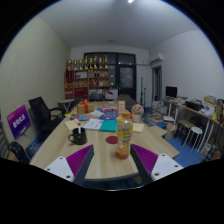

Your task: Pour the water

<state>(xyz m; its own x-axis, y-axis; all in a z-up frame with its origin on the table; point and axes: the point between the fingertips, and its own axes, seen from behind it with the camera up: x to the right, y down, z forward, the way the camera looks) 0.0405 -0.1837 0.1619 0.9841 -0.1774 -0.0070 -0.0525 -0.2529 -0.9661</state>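
— Wooden desk (95,160), long and pale, runs away ahead of the claw (112,160). What's the claw doing?

— Its two fingers stand apart, magenta pads (78,158) showing on the inner faces, with nothing pressed between them.

— And the bottle?

— A clear plastic bottle (124,136) with an orange label stands upright on the desk, just ahead of the fingers and roughly in line with the gap between them, a little toward the right finger. It rests on its own; neither finger touches it.

— Anything near it?

— A dark cup (78,135) sits to the left of the bottle, nearer the left finger. Papers (100,124) and small clutter lie farther along the desk, too small to tell apart.

— Around the desk?

— A black chair (44,114) stands on the left side, and shelves (88,76) with yellowish items stand at the far wall.
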